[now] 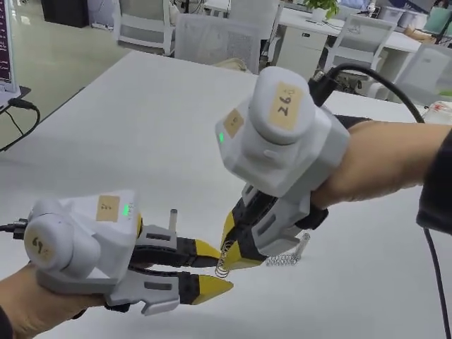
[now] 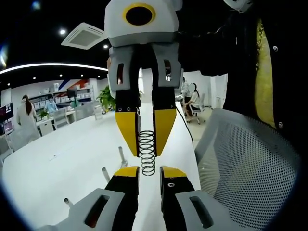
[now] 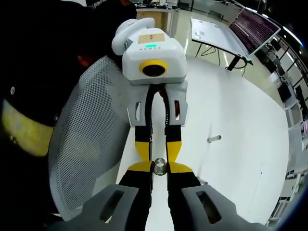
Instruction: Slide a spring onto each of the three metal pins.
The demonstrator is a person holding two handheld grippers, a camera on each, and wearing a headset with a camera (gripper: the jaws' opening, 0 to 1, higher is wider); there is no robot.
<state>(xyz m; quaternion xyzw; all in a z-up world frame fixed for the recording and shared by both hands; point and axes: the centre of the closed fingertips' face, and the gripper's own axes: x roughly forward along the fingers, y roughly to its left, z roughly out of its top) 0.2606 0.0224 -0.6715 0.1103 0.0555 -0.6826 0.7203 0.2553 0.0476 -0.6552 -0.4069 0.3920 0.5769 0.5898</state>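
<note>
The right gripper pinches a spring just above the table, its free end between the spread jaws of the left gripper. The metal pins to the left look bare. The next move likely calls for lining the coil up squarely over a pin's tip.

The spring is shiny metal wire, the pins dull metal, the table matt.

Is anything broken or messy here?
Nothing looks broken or spilled. One loose spring lies on its side on the table, not on a pin, beside the right gripper, which pinches another spring.
</note>
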